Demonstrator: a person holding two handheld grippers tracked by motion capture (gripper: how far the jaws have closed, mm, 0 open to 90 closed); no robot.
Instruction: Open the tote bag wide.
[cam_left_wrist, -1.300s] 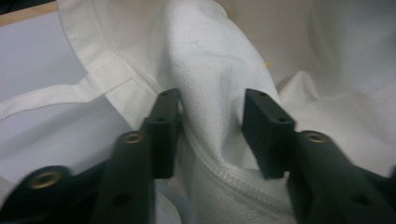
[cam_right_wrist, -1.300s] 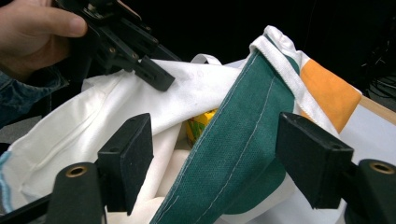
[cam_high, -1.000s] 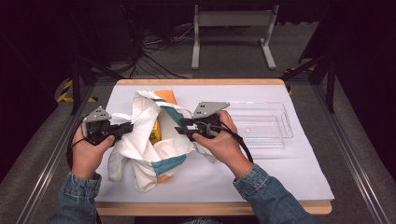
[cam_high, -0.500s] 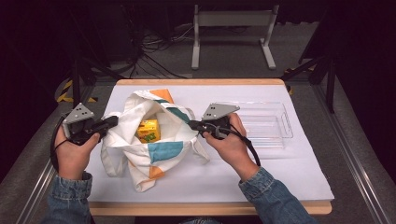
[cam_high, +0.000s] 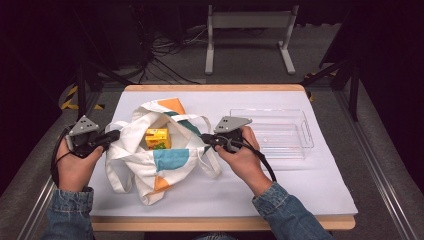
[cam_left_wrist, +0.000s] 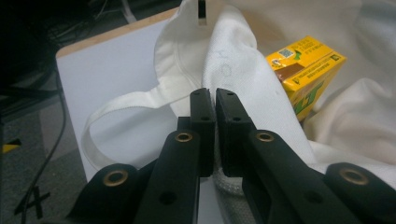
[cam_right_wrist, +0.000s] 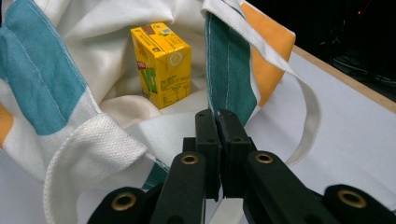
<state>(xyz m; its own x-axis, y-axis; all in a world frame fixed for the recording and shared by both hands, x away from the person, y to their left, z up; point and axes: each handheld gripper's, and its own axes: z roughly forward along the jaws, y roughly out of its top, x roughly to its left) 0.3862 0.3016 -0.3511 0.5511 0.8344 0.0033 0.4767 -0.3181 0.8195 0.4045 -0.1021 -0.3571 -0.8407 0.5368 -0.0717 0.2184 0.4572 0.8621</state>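
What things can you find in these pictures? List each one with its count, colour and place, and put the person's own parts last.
Tote bag: one, white with teal and orange patches, table centre, mouth held open.
Juice carton: one, yellow, inside the bag.
Tray: one, clear plastic, right of the bag.
Table: one, wooden edge, white cover.
Stand: one, pale grey, on the floor beyond the table.
Left gripper: one, black, shut on the bag's left rim.
Right gripper: one, black, shut on the bag's right rim.
Hands: two, denim sleeves, bottom edge.
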